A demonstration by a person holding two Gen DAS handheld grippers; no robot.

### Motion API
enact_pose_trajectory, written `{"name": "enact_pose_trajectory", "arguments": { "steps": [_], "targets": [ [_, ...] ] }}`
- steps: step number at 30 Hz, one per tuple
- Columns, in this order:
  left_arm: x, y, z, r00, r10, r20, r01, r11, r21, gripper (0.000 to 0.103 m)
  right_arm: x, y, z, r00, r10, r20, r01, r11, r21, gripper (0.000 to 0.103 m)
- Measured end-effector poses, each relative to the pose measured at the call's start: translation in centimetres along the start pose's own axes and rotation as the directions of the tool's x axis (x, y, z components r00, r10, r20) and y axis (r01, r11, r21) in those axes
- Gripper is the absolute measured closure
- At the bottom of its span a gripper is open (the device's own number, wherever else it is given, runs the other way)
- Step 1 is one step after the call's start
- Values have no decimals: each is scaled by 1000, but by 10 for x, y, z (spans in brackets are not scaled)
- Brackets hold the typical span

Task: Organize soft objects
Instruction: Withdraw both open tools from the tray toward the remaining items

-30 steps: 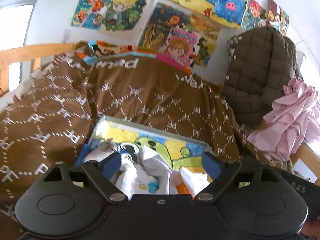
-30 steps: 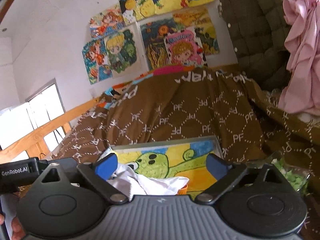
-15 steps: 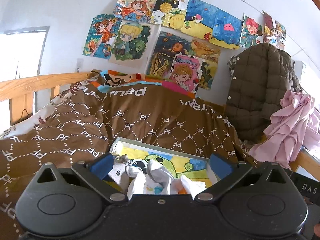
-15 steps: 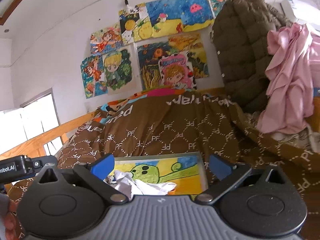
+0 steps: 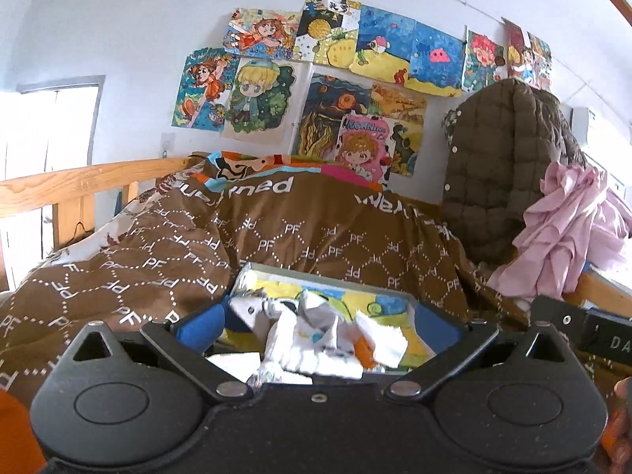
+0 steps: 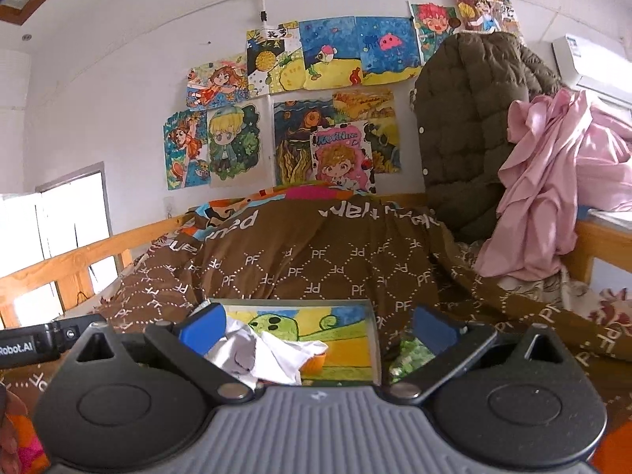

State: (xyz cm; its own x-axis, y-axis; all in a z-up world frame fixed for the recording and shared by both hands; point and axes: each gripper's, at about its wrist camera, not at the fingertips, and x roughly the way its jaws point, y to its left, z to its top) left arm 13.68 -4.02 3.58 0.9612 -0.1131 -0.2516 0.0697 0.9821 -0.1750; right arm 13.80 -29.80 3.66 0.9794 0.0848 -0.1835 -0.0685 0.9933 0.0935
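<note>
A heap of small white soft garments (image 5: pixel 316 335) lies on a painted board with a green cartoon creature (image 5: pixel 379 304), which rests on the brown "PF" quilt (image 5: pixel 276 245). My left gripper (image 5: pixel 318 322) is open, its blue pads on either side of the heap, just in front of it. In the right wrist view the same white heap (image 6: pixel 268 351) lies on the board (image 6: pixel 339 328). My right gripper (image 6: pixel 316 328) is open and empty, with the heap near its left pad.
A wooden bed rail (image 5: pixel 79 185) runs along the left. A brown quilted jacket (image 5: pixel 509 173) and a pink garment (image 5: pixel 568 229) hang at the right. Drawings cover the wall (image 5: pixel 335 91). A green patterned item (image 6: pixel 410 355) lies right of the board. The other gripper's body (image 6: pixel 43 339) shows at left.
Both grippers have tilted up and drawn back from the heap, so more wall and less of the board show. Both stay open.
</note>
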Motion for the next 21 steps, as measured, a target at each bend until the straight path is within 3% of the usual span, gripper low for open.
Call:
{"name": "enact_pose_trajectory", "arguments": {
  "steps": [10, 21],
  "targets": [
    [-24, 2, -34, 996, -8, -86, 8, 1000, -11, 1, -32, 3, -14, 1000, -4, -27, 3, 1000, -15, 0],
    [-22, -3, -55, 986, -31, -166, 37, 999, 37, 1, -30, 0, -24, 995, -39, -97, 38, 999, -12, 0]
  ]
}}
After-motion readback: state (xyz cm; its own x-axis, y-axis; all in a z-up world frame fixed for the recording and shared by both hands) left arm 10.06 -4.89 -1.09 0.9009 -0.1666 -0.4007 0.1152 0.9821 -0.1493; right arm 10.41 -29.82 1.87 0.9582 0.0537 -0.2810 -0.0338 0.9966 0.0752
